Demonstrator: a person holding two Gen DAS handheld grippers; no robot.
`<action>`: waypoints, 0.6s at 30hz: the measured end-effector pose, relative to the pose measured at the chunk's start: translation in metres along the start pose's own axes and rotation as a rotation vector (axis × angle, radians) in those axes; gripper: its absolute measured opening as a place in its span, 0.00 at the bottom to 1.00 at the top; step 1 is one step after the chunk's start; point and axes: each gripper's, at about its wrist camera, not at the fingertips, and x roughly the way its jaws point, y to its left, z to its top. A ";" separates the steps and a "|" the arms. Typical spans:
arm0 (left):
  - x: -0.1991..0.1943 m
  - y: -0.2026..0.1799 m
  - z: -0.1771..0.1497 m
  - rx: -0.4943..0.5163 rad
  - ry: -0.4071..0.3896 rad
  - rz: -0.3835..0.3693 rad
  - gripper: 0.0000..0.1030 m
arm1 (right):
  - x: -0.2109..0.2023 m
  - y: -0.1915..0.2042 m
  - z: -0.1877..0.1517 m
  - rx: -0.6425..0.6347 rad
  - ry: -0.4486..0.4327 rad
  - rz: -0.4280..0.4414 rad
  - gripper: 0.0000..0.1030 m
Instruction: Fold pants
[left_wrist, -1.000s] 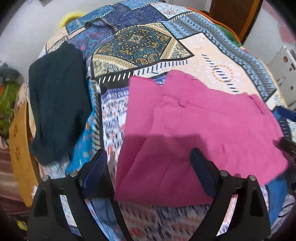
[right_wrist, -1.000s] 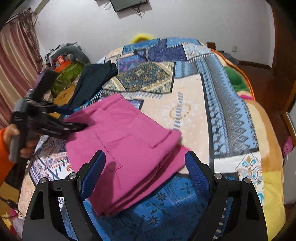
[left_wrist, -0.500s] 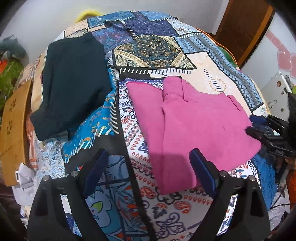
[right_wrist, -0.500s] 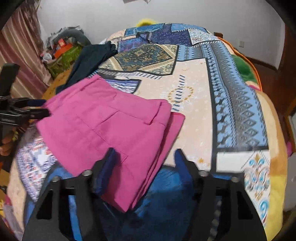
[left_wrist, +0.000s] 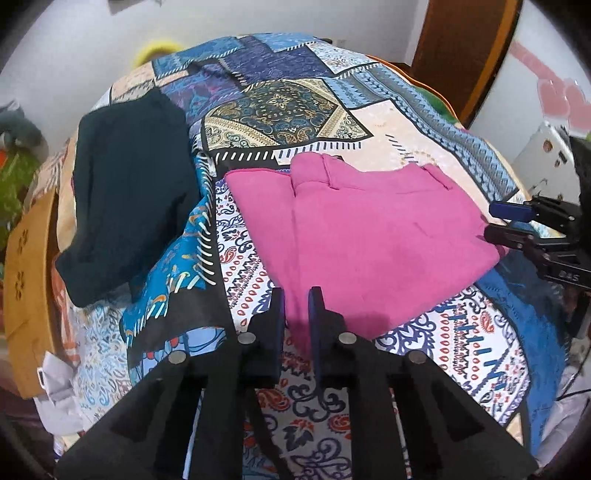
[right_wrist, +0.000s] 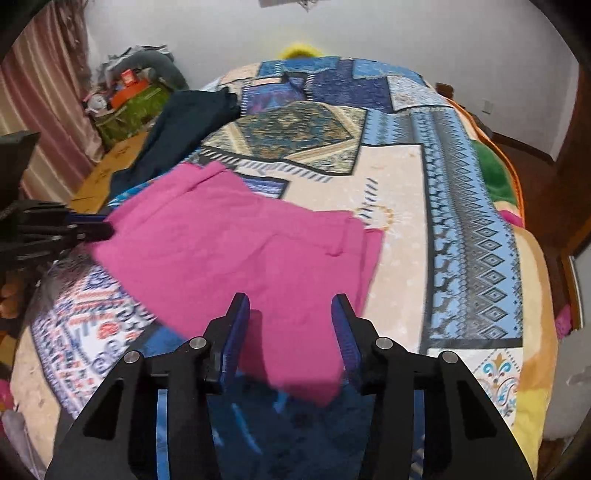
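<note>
The magenta cotton pants, already doubled into a flat rectangle, are laid across the near part of the patchwork-printed blue and cream bedspread, with the waistband end turned toward the middle of the bed. The placement seems chosen so that both near corners can be reached from the bed's edge.

The left gripper is brought down at the near corner of the fabric; its jaws are drawn almost together, with only a narrow gap left, and the pink edge is seen in that gap. Whether the cloth is actually pinched cannot be told from either view. The right gripper is held at the opposite near corner with its jaws partly open, the corner lying between the blue pads, apparently not clamped.

The two corners are judged to be approached so that the near edge can be lifted evenly and carried over for a further fold; a one-sided hold would probably skew the layers.

A dark teal garment is left on the bedspread beside the pants, apart from them.
</note>
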 end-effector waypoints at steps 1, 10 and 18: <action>0.002 -0.001 -0.002 0.001 0.000 0.004 0.12 | 0.002 0.003 -0.002 -0.008 0.013 0.007 0.39; -0.001 0.008 -0.019 -0.048 -0.014 0.012 0.12 | 0.012 -0.002 -0.016 0.033 0.046 0.038 0.34; -0.017 0.010 -0.012 -0.046 -0.025 0.019 0.14 | 0.001 -0.004 -0.010 0.034 0.072 0.040 0.36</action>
